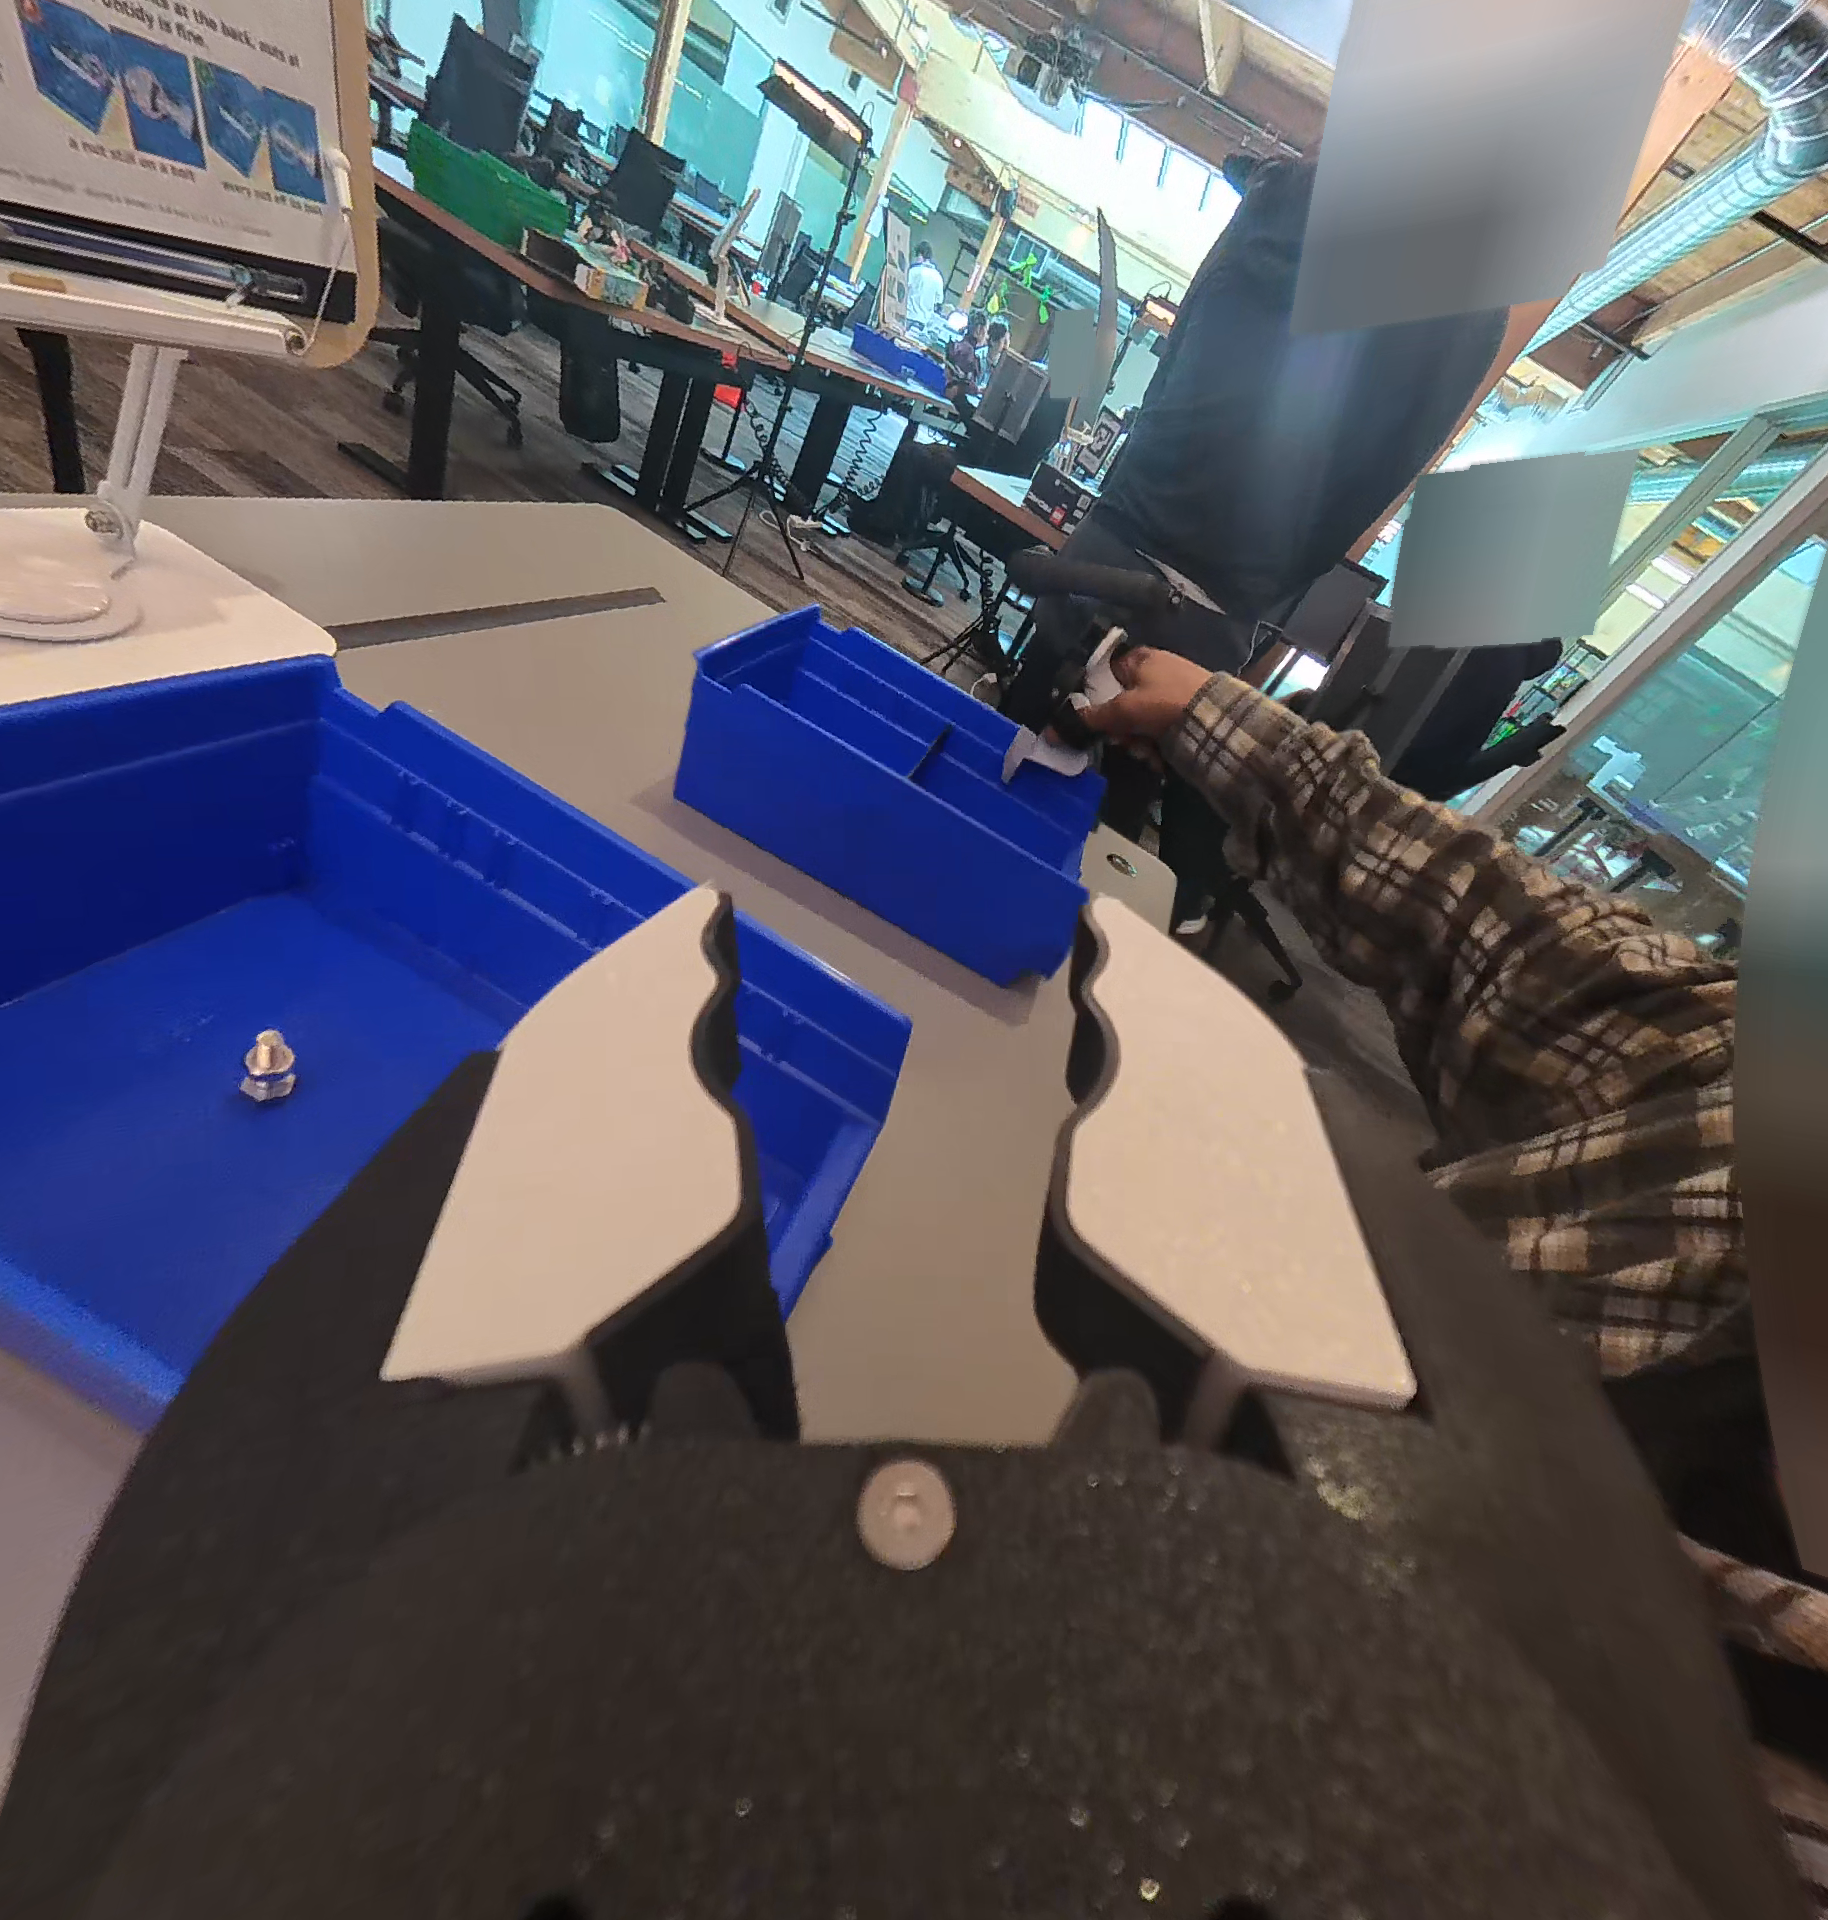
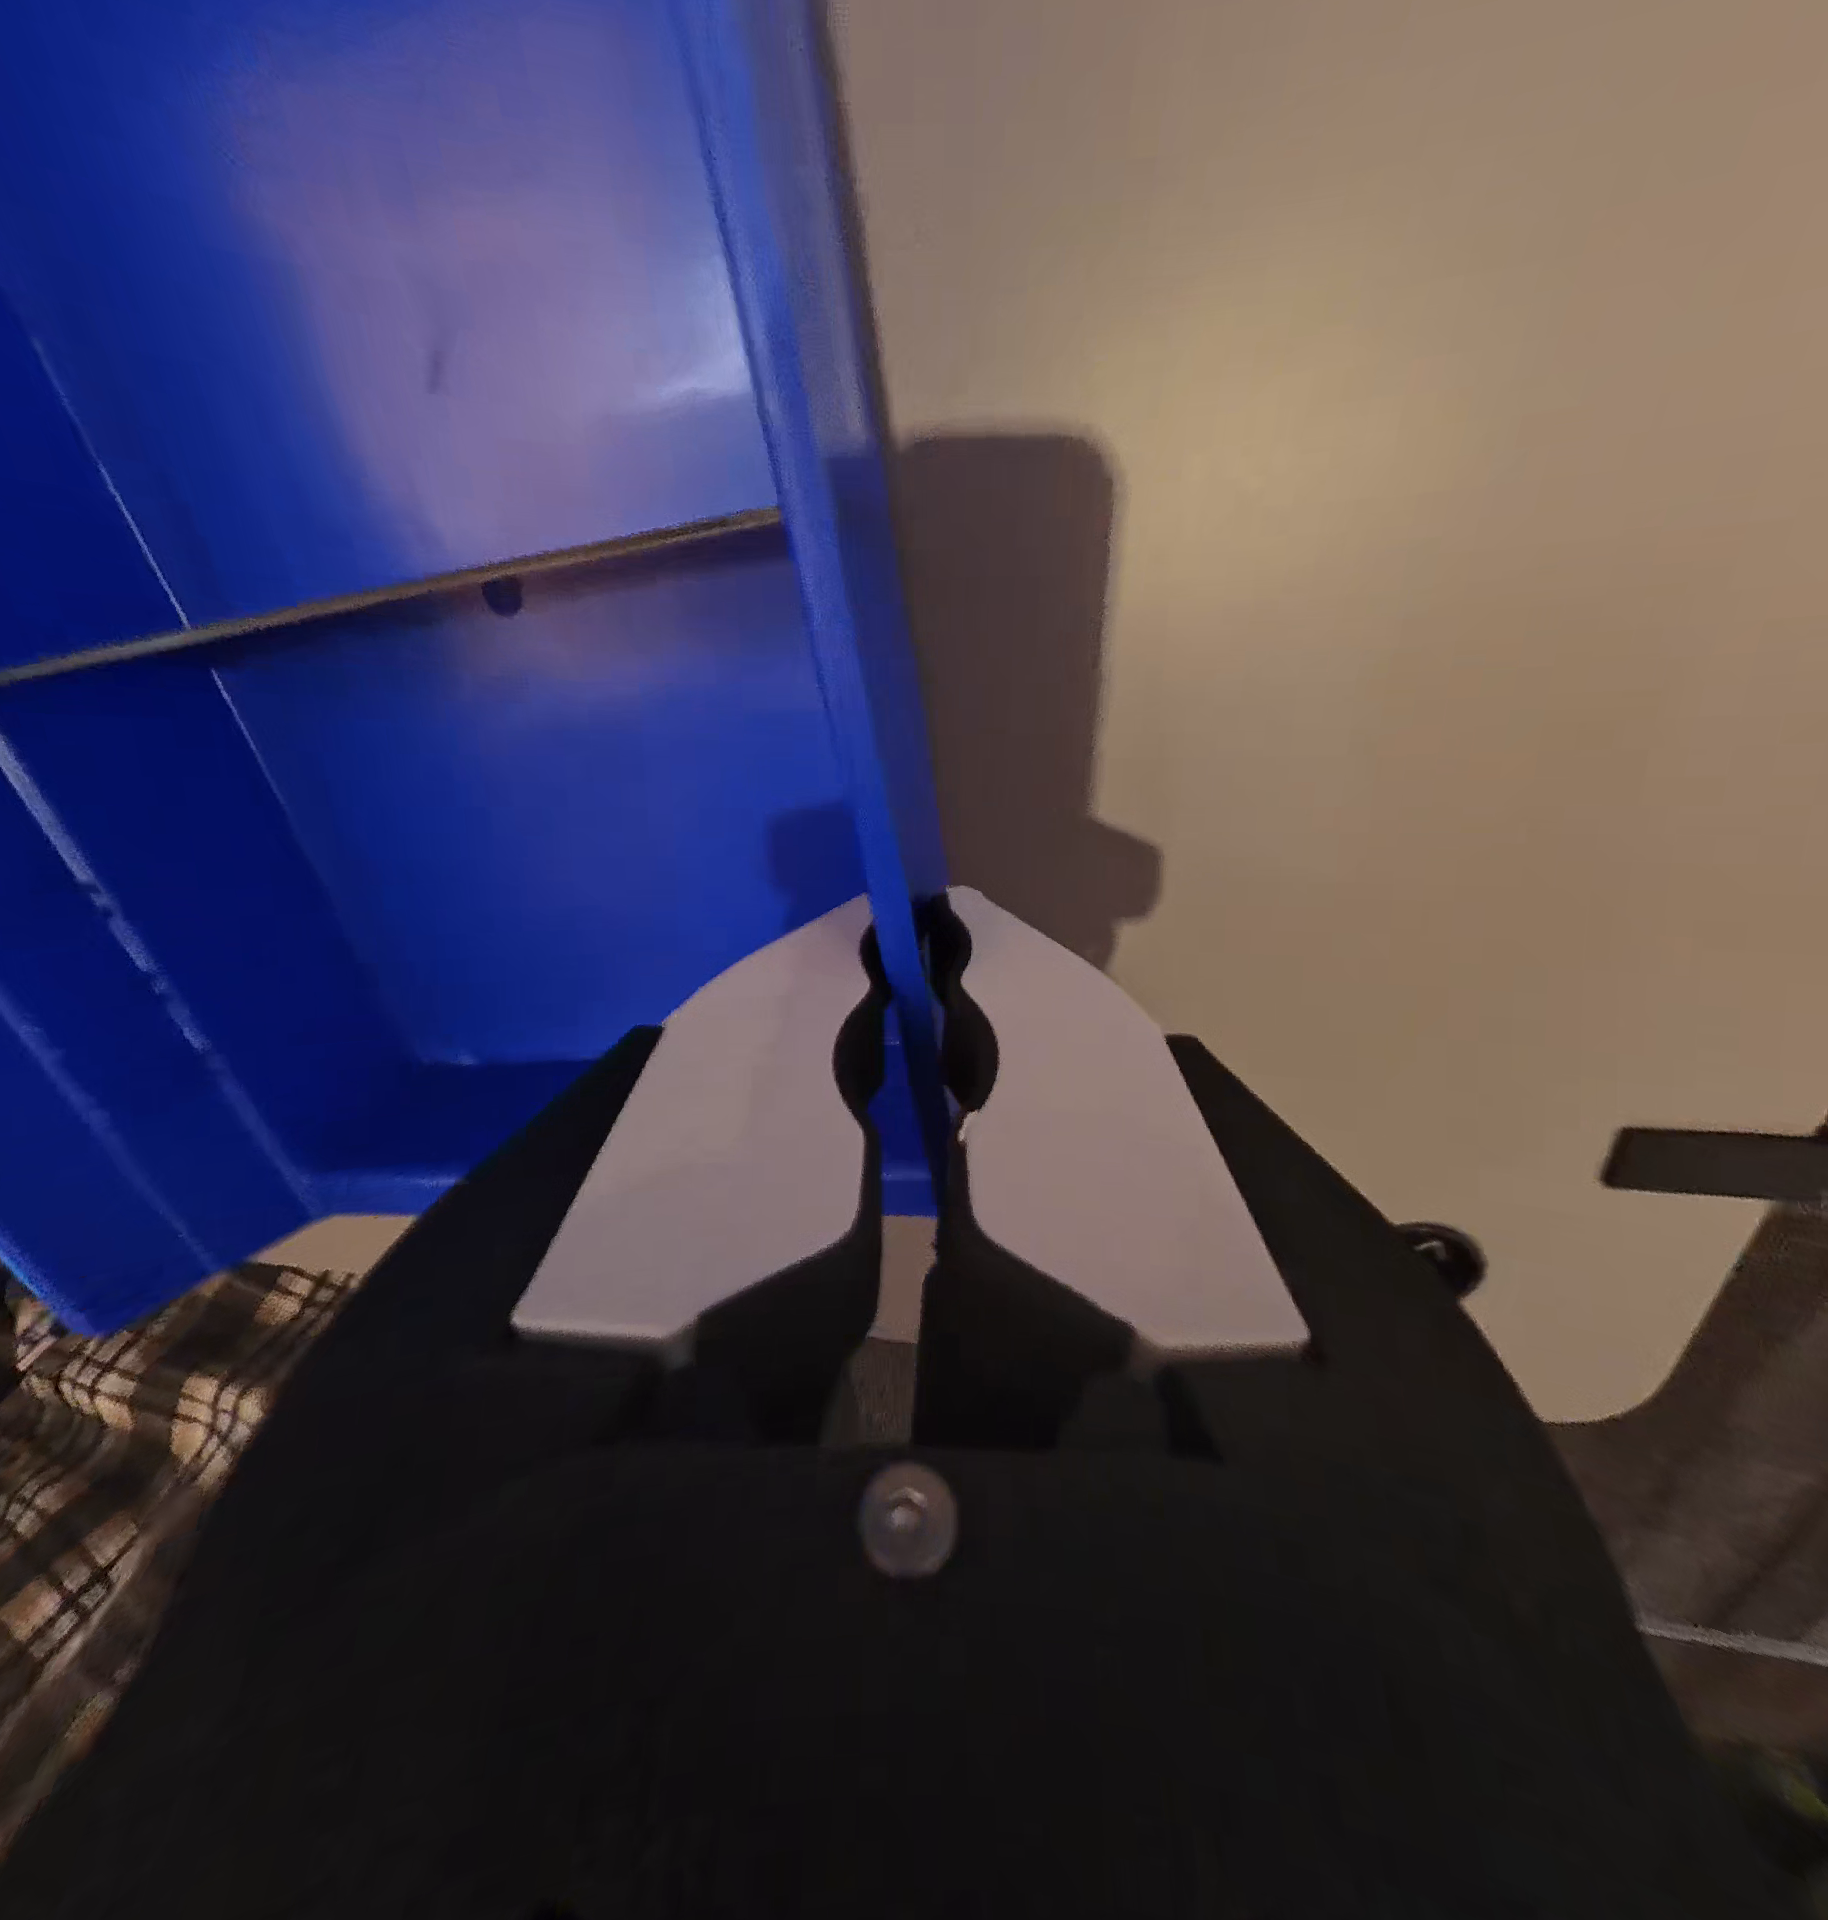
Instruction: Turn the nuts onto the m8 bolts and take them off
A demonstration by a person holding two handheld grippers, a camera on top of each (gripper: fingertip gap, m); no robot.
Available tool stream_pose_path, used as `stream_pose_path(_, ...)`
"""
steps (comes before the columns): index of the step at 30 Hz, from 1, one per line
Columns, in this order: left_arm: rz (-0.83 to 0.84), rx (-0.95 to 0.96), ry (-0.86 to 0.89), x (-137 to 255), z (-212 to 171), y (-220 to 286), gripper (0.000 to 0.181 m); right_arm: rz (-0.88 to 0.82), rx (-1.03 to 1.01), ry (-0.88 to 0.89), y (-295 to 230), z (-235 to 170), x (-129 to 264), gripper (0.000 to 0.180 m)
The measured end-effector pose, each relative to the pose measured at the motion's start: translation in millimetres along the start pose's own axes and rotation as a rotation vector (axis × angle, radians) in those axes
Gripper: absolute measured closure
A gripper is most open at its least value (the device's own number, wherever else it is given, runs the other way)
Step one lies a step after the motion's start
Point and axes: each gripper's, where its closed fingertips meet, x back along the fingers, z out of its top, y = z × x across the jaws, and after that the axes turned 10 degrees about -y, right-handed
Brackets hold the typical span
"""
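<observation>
- Desk [image 1: 536, 582]: grey top carried two blue bins, with a bare strip between them and open surface beyond the far one.
- Near blue bin [image 1: 141, 790]: sat at the left, floor bare except for one bolt.
- Divided blue bin [image 1: 868, 821]: sat near the desk's right edge, well apart from the near bin. Judgement: any shift should be slow and level, away from that edge.
- Right hand-held gripper [image 2: 915, 997]: pinched on the divided bin's side wall [image 2: 785, 416]; compartments looked empty in its own view.
- Left hand-held gripper [image 1: 894, 1039]: spread, holding nothing, above the strip between the bins.
- Bolt with nut [image 1: 267, 1068]: stood upright mid-floor in the near bin, nut apparently threaded on. Judgement: clear approach from above; grip the nut flats squarely.
</observation>
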Motion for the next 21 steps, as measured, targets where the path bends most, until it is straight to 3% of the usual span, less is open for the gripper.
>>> stream_pose_path(21,0.002,0.042,-0.043,-27.3,-9.4,-21.4,0.120,-0.010,-0.130,0.057,119.9,16.0,22.4,0.175)
